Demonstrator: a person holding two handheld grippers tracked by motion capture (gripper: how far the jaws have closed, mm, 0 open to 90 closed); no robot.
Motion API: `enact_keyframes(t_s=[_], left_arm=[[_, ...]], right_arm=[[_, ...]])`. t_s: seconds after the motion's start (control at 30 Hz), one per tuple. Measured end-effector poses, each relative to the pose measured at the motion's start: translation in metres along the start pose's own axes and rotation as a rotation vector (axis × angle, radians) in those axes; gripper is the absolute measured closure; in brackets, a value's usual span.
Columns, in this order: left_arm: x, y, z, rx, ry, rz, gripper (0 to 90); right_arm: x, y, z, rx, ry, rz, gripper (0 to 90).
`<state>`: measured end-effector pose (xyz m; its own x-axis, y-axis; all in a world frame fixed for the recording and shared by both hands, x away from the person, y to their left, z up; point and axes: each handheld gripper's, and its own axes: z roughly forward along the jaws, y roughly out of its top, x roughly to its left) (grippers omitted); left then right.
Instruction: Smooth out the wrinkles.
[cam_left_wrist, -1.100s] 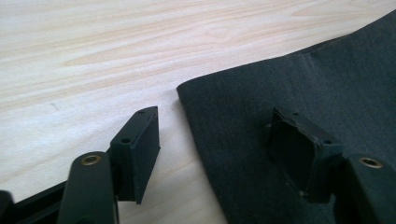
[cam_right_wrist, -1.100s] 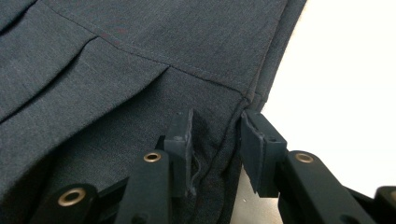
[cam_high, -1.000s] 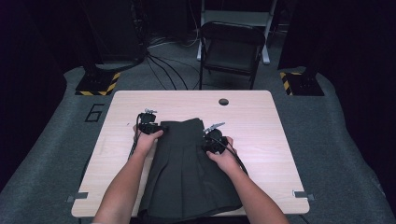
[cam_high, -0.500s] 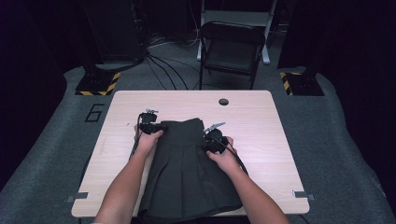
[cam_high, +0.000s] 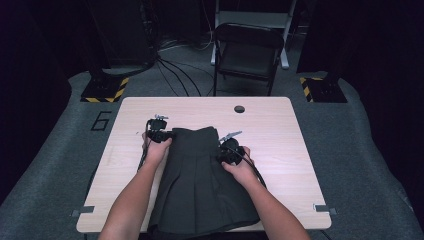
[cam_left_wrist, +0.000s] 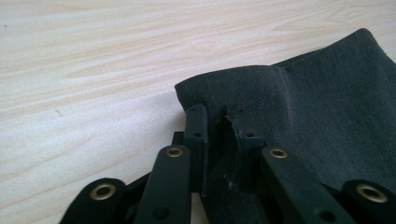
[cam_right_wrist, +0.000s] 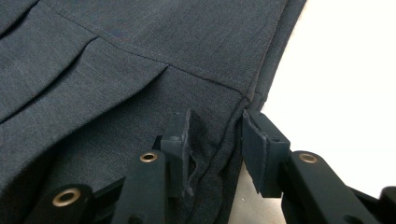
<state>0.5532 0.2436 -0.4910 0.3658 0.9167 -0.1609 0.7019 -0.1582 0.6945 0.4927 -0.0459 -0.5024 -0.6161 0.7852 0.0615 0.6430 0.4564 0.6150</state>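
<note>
A: Where's the skirt (cam_high: 200, 185)?

B: Middle of the high view, lower half. It lies flat on the table (cam_high: 280, 130), dark grey and pleated, with its waistband toward the top of the frame and its hem hanging over the table's near edge at the bottom.

A: And the left gripper (cam_high: 161, 135)?

B: At the upper left corner of the skirt, held in the left hand (cam_high: 156, 150). In the left gripper view its jaws are pinched down on a fold of the waistband corner (cam_left_wrist: 224, 93), cloth squeezed between them.

A: The right gripper (cam_high: 230, 151)?

B: On the skirt's right edge, a little lower in the frame, held in the right hand (cam_high: 243, 170). In the right gripper view its jaws stand apart, one on each side of the side seam (cam_right_wrist: 231, 126), with a gap showing, so not clamped on it.

A: Anything else?

B: A folding chair (cam_high: 247, 50) beyond the table at the top, and a small dark round hole (cam_high: 239, 108) near the table's far edge.
</note>
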Motion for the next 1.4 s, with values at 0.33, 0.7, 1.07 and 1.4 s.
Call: enact_keyframes(t_s=[0.33,0.7,1.07,1.4], left_arm=[[-0.008,0.015,-0.016,-0.016,-0.026,0.062,85.7],[-0.021,0.028,-0.031,-0.031,-0.042,0.101,86.5],[-0.025,0.029,-0.036,-0.039,-0.069,0.118,86.7],[-0.044,0.03,-0.048,-0.095,-0.142,0.131,86.9]], right_arm=[[0.0,0.001,-0.008,0.001,-0.009,0.002,56.9],[0.029,0.002,-0.041,-0.126,0.013,-0.091,54.2],[0.047,-0.017,-0.031,-0.009,0.092,-0.148,53.0],[0.039,-0.026,-0.021,0.019,0.112,-0.109,53.0]])
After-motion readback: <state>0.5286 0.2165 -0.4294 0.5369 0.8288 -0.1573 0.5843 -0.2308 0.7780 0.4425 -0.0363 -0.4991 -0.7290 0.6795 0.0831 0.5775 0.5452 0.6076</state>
